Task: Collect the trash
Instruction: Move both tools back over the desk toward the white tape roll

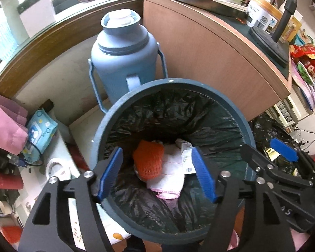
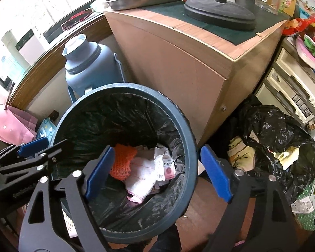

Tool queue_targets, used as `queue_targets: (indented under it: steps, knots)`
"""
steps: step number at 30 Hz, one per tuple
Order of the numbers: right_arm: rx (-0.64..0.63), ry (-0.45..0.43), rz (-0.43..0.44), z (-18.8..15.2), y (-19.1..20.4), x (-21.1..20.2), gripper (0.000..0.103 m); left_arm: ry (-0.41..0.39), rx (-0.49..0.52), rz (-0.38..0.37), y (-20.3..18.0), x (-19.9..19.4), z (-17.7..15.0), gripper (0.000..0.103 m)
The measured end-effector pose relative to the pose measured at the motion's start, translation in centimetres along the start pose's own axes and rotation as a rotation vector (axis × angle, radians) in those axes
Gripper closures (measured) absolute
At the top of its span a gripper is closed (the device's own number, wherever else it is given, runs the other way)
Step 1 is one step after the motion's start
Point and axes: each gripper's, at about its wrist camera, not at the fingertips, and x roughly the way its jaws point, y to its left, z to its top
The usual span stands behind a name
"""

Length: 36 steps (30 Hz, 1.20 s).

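One bin (image 1: 107,126), two grippers (image 1: 157,174) agape.

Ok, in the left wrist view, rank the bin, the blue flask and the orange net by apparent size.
1. Bin, largest, though nearest the camera.
2. Blue flask, smaller but set farther back.
3. Orange net, clearly smallest, lying inside the bin.

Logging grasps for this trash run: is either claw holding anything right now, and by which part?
Nothing is held. The left claw and right claw are both open, empty, above the lined trash bin.
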Motion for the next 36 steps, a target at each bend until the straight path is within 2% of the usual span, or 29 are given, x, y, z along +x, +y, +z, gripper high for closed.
queue_targets:
  steps: [9, 18, 25, 29, 36]
  knots:
    - [-0.014, -0.029, 0.002, -0.9, 2.1, -1.4, 0.015, -0.031, -0.03, 0.028, 2.4, -1.8, -1.1, 0.021]
    - [-0.064, -0.049, 0.028, -3.0, 7.7, -3.1, 0.015, -0.062, -0.08, 0.041, 7.3, -4.6, -3.7, 0.02]
    - [-0.143, -0.047, 0.079, -5.5, 15.0, -3.6, 0.015, -0.078, -0.174, 0.067, 14.7, -7.1, -7.5, 0.016]
    - [-0.188, -0.041, 0.111, -7.2, 19.6, -3.8, 0.015, -0.08, -0.231, 0.08, 19.6, -8.6, -10.8, 0.015]
    - [-0.252, -0.007, 0.154, -11.3, 26.7, -3.7, 0.015, -0.072, -0.334, 0.053, 26.8, -9.8, -15.7, 0.015]
